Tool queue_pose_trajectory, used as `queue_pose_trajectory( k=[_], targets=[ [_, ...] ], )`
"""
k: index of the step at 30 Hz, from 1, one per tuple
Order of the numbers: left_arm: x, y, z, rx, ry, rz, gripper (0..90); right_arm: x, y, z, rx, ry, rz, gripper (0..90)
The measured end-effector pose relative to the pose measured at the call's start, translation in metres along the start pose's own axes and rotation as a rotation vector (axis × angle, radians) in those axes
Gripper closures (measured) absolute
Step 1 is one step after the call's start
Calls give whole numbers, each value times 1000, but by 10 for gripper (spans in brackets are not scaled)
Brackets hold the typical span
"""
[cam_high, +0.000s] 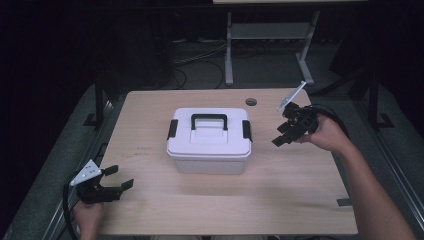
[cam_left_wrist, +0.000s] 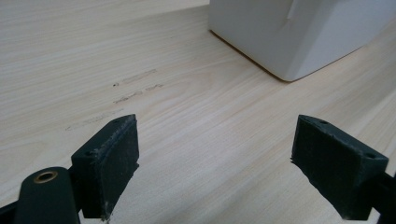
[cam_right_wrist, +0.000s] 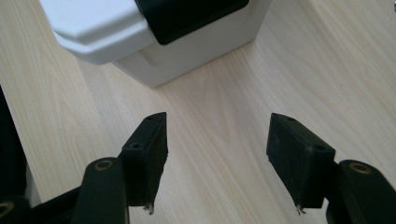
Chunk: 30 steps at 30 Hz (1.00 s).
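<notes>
Box (cam_high: 209, 140) sitting latched mid-counter (cam_high: 150, 215); right claw (cam_high: 283, 135) hovering wide at three o'clock, left claw (cam_high: 119, 179) idling wide, nothing gripped.

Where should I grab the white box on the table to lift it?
Probably by the black handle lying flat on the white box lid: come from straight above, jaws across its bar. Both side latches look shut, so the lid should hold.
</notes>
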<state>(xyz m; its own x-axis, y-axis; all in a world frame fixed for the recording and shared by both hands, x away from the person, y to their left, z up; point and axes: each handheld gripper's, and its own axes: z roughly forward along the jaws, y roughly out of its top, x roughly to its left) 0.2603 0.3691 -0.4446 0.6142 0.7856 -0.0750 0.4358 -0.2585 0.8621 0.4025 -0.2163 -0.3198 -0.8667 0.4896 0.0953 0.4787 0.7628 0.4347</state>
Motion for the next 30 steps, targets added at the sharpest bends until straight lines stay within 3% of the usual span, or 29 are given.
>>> queue_pose_trajectory(
  k=[30],
  targets=[
    [-1, 0, -1, -4, -1, 2, 143, 2, -49, 11, -24, 5, 75, 367]
  ],
)
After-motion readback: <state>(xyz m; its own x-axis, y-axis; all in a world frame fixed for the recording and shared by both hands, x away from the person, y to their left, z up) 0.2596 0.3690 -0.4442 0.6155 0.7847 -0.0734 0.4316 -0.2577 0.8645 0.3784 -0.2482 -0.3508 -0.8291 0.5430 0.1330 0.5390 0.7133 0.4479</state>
